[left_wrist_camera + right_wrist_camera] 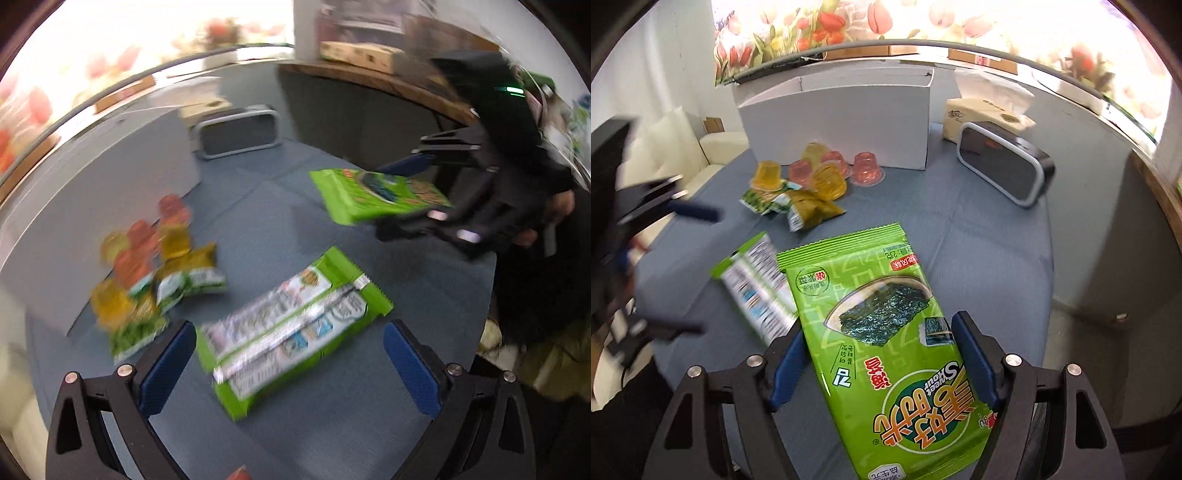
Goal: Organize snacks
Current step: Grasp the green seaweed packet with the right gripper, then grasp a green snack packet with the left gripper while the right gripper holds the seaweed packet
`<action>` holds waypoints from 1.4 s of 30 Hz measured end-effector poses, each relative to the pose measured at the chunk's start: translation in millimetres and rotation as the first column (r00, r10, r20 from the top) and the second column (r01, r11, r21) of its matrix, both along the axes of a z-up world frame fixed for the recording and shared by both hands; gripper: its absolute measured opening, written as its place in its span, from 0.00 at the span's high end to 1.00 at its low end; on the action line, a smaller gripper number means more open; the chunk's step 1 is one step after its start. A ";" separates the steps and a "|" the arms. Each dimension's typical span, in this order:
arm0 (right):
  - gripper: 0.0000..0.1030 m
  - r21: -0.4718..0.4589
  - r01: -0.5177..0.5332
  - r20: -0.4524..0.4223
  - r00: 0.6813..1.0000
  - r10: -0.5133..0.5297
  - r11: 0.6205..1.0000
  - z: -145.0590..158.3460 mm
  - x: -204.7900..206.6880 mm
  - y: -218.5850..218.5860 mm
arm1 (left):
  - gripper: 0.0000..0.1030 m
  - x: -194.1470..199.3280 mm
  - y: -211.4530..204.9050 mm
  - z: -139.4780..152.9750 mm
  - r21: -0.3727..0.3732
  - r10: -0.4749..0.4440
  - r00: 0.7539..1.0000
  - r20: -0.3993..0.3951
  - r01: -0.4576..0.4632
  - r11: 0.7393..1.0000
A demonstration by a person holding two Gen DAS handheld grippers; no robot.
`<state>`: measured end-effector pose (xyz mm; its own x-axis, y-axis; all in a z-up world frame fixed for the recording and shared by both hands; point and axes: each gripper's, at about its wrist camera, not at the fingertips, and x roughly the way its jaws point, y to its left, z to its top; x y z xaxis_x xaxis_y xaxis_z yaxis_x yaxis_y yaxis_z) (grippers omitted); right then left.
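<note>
The right tool (879,360) is reaching forward over the blue tabletop (979,229), pinching a green seaweed snack packet (882,332) between its blue pads and holding it in the air. The left tool (290,363) is hovering with fingers spread above a second seaweed packet (291,326), which is lying back side up on the tabletop, near the jelly cups (827,170) beside the white box (842,118).

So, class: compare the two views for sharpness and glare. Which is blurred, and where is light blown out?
Left wrist view: motion-smeared, the lying seaweed pack unreadable, window upper left overexposed. Right wrist view: the held seaweed pack crisp, the left gripper streaked.
</note>
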<state>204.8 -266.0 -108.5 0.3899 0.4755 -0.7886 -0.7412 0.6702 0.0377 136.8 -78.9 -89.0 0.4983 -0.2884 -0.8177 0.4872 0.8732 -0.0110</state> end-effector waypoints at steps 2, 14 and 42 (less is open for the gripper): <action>0.23 0.021 0.046 0.002 0.999 -0.046 0.999 3.6 -11.7 -10.9 | 0.00 13.9 -4.0 -5.9 -0.005 -0.052 0.998 -0.023 0.052 0.999; 0.23 0.120 0.195 -0.074 0.980 -0.187 0.973 25.9 -76.4 -80.4 | 0.00 50.3 -38.8 -46.1 0.076 -0.277 0.955 -0.107 0.286 0.955; 0.23 0.152 0.160 -0.078 0.986 -0.150 0.975 36.1 -90.2 -47.5 | 0.31 29.6 -2.8 -12.4 -0.012 0.144 0.987 -0.067 -0.145 0.989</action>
<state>114.6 -313.5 -72.5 0.4183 0.5335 -0.7351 -0.6210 0.7586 0.1972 166.4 -81.7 -101.4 0.4814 -0.2315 -0.8454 0.3538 0.9338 -0.0542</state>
